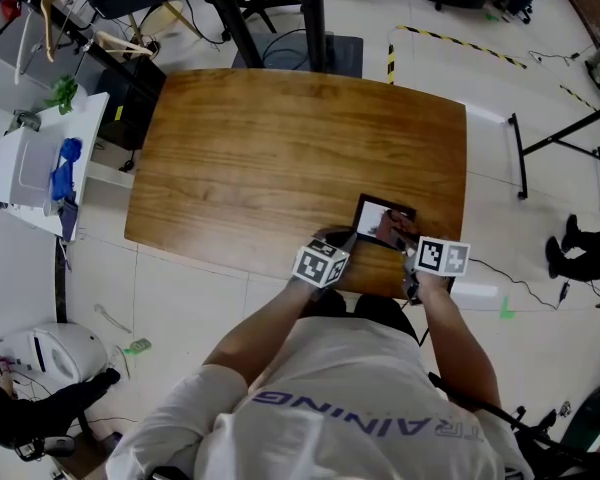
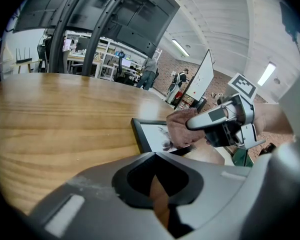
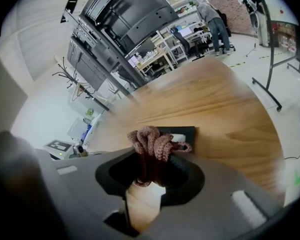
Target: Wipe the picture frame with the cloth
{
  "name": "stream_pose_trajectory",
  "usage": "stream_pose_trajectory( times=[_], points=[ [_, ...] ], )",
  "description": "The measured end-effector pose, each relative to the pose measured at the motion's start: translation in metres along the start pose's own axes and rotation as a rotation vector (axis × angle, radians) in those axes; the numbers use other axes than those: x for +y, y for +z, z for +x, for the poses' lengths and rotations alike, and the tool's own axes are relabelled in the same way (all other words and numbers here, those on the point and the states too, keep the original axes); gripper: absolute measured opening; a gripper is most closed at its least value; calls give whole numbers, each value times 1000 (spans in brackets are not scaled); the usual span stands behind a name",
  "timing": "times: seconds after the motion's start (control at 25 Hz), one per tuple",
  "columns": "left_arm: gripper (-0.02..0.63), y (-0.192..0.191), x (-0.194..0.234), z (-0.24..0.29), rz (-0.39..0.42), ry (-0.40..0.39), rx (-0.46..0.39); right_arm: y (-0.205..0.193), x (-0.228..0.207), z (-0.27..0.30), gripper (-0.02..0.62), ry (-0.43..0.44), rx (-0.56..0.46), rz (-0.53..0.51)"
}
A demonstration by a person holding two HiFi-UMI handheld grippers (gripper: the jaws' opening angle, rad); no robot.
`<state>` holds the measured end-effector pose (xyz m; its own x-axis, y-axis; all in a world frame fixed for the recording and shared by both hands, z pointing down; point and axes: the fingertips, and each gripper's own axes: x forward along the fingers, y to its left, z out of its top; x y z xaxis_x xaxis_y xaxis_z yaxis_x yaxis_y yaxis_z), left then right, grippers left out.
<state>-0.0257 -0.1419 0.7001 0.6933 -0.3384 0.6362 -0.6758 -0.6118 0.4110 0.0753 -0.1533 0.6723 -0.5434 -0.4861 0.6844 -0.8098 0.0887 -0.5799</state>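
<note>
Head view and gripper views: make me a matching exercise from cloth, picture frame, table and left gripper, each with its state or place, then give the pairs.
1 cloth
2 picture frame
3 table
4 left gripper

A brown wood
B empty, left of the frame
C bunched, held by the right gripper
D black-edged, lying flat on the table

Pairs: 1-C, 2-D, 3-A, 4-B
</note>
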Motion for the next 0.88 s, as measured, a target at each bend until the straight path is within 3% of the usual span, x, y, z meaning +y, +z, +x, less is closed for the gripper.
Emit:
stream_pose_trajectory(
  times=[0.36,0.48,0.6,0.72,0.88],
  points=[
    [7,9,14,-7,-66,-18,-11,-13,39,32,126,81,65,-13],
    [7,46,36,-15,3,1,-59,-18,50,40,126,125,78,-16],
    [7,81,44,-5,76,-32,-54,-26,55,50,126,135,101,-14],
    [8,91,34,14,153,-103,35,-30,53,54,126,134,116,-5],
    [7,78,16,32,244,-179,165,-31,52,55,126,147,134,7]
  ],
)
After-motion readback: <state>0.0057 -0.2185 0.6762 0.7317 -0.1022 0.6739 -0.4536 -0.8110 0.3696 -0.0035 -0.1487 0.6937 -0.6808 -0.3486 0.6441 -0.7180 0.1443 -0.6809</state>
